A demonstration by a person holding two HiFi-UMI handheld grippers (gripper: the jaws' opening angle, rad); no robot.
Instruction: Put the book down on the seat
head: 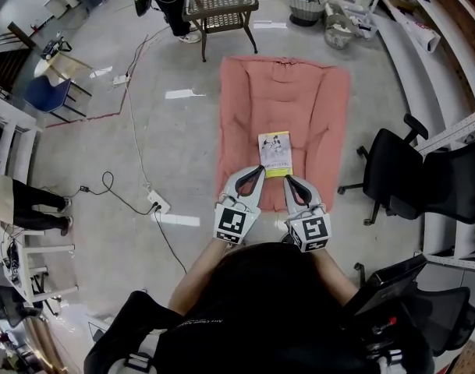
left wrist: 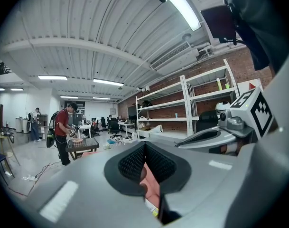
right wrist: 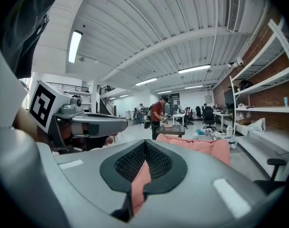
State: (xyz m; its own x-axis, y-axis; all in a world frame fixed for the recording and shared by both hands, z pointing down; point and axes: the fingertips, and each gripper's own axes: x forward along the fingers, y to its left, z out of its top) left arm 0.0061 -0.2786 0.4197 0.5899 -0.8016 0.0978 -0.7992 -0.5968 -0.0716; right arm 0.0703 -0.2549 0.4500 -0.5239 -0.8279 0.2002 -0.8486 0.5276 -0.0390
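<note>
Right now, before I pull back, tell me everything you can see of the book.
The book is a thin, closed paperback with a white cover, a dark drawing and a yellow band at its near end; the print is too small to read. It lies flat, cover up, on the salmon seat cushion, in the near half and about midway across. The left gripper and right gripper, both shut and empty, seem to hover above its near edge.

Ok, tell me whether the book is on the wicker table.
No, the book sits over the pink cushion, well short of the wicker table.
</note>
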